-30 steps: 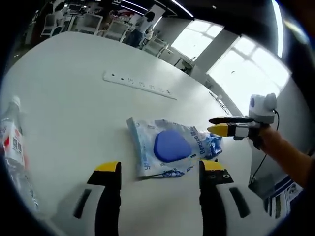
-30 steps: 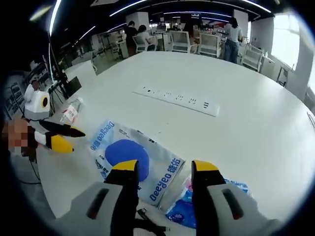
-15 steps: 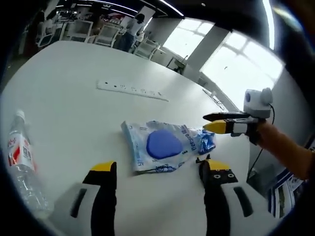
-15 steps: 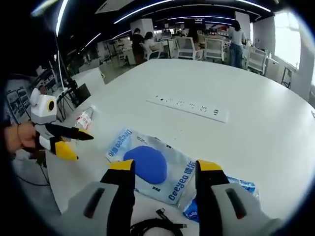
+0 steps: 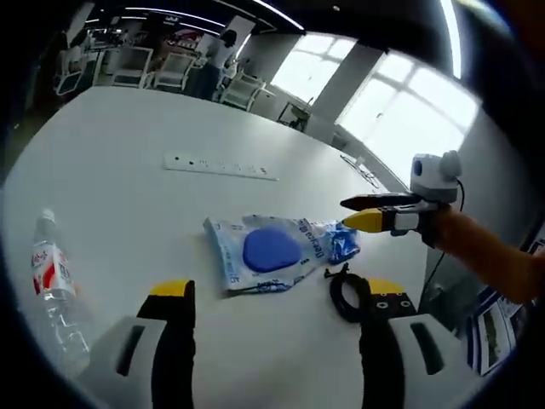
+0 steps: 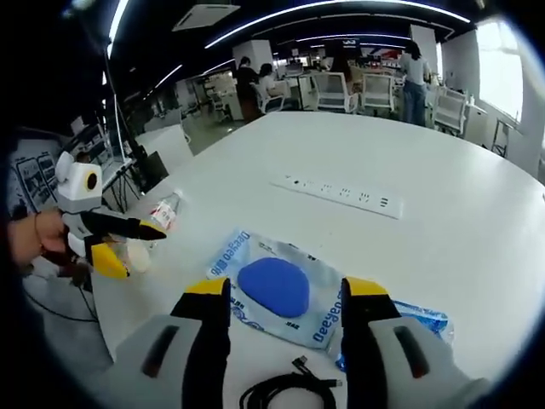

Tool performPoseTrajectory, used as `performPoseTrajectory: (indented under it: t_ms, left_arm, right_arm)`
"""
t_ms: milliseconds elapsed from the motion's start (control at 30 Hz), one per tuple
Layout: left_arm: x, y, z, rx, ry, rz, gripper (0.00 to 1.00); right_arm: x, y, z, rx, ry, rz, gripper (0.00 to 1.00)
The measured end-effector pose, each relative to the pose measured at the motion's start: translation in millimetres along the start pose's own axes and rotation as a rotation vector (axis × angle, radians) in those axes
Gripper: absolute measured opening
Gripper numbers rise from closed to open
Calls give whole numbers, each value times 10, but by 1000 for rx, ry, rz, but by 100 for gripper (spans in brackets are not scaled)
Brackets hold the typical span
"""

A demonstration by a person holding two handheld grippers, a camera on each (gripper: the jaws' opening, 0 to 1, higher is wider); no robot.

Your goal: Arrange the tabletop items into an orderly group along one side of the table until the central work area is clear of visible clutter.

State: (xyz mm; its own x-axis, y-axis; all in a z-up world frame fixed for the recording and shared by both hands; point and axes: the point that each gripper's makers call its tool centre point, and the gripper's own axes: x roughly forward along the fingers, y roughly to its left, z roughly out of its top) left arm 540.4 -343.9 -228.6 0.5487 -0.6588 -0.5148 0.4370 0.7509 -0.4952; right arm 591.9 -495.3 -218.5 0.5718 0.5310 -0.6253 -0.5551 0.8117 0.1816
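A clear plastic packet with a blue pad inside [image 5: 272,251] [image 6: 277,285] lies flat on the white table [image 5: 128,196]. A smaller blue packet [image 5: 342,242] [image 6: 419,324] touches its end. A coiled black cable [image 5: 345,294] [image 6: 285,392] lies just in front of them. A water bottle [image 5: 53,285] [image 6: 166,213] lies on its side near the table edge. My left gripper [image 5: 277,294] [image 6: 138,245] hovers open above the table short of the packet. My right gripper [image 6: 287,294] [image 5: 345,213] is open too, over the packet's near edge, holding nothing.
A long white power strip [image 5: 220,166] [image 6: 341,189] lies farther across the table. Chairs, desks and people stand in the office beyond. The table's rim [image 6: 111,332] runs close beside the bottle.
Both grippers have drawn back from the packets, so the packets look smaller. The black cable and more of the bottle have come into sight. The things on the table have not moved.
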Motion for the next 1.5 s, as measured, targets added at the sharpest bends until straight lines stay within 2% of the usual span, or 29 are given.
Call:
performPoseTrajectory:
  t_ms: [500,900,1500]
  left_arm:
    - [-422,-66,63,75,-26,1,90]
    - [-678,-72,131,78,-55,7,93]
    - [-1171,73,96,79,-88,48,94]
  right_arm:
    - [-111,305,82,-10,-39,56,57]
    - [-229,573,153,-27,-75,112,63]
    - [-258,1082,141,-73,-64,182,64]
